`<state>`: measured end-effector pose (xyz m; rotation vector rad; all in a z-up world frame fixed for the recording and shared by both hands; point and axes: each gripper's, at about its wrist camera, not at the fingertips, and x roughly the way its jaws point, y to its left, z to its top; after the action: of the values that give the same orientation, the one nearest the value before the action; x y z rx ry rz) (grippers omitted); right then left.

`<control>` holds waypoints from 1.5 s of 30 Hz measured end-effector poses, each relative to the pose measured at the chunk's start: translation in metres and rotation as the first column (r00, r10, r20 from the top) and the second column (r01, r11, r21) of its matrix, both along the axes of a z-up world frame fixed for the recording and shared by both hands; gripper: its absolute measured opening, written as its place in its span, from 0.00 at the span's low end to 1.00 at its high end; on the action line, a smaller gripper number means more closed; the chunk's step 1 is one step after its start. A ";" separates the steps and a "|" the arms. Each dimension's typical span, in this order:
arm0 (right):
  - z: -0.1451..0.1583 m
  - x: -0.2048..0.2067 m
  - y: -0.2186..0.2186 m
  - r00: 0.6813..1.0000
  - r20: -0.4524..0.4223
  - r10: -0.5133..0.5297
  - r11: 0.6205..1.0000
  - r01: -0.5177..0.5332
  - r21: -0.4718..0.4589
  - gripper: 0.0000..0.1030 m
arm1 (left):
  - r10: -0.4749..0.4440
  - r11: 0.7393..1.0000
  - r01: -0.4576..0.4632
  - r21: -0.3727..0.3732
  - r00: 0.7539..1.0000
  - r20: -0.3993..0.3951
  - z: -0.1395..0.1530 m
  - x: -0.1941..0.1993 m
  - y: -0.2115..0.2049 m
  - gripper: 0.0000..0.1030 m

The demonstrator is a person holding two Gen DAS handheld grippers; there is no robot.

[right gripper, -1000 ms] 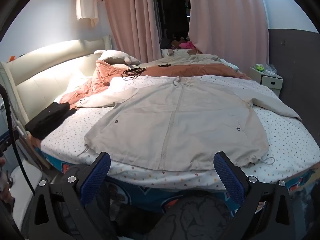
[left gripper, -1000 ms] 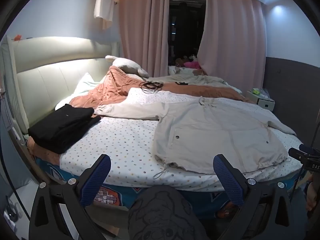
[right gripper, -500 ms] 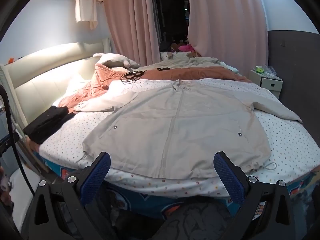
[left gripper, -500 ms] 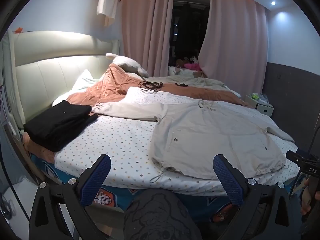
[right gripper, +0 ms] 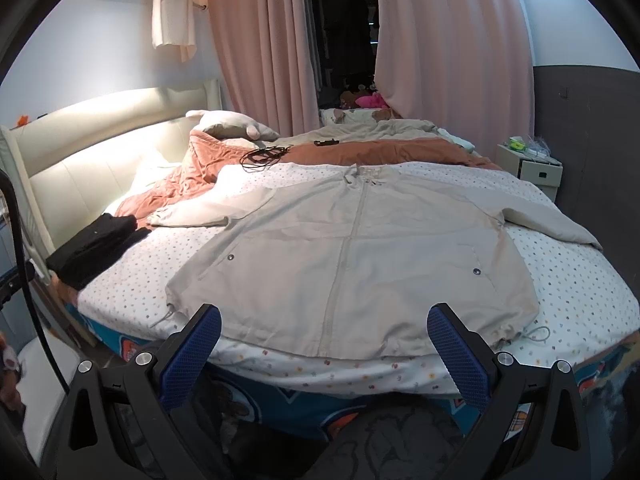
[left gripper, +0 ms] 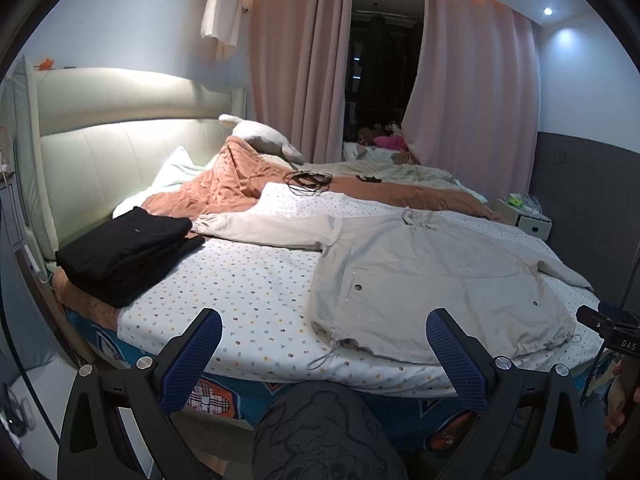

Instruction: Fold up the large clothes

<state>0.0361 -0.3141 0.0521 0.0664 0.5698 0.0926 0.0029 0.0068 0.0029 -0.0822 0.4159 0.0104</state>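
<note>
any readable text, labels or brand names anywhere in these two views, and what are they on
"DAS": white letters on the black device at the right edge of the left wrist view; cut off by the frame, so likely part of a longer word.
Printed bed base with the orange and teal cartoon pattern: no letters can be read.
Small items on the white nightstand: too small to read.
Beige zip jacket: no legible label.

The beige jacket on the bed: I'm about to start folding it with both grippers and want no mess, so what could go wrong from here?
The beige jacket has its hem at the bed's near edge, so a tug toward you may slide it off. Its hem drawstring lies loose and could snag a gripper. Its left sleeve ends close to the folded black clothes, so swinging it inward carelessly might disturb that stack.
</note>
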 end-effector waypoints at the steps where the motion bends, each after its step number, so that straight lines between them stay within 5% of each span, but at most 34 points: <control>1: 0.000 -0.001 -0.001 1.000 0.001 -0.001 1.000 0.001 -0.001 1.00 | 0.001 1.000 -0.001 0.002 1.000 0.004 0.000 -0.001 0.000 1.00; 45: 0.007 -0.007 0.028 0.999 -0.006 0.032 0.999 -0.031 0.013 1.00 | -0.002 0.999 0.002 -0.039 1.000 0.003 0.000 -0.013 0.019 1.00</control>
<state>0.0292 -0.2863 0.0586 0.0698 0.5766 0.1266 -0.0100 0.0261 0.0024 -0.1200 0.4137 0.0002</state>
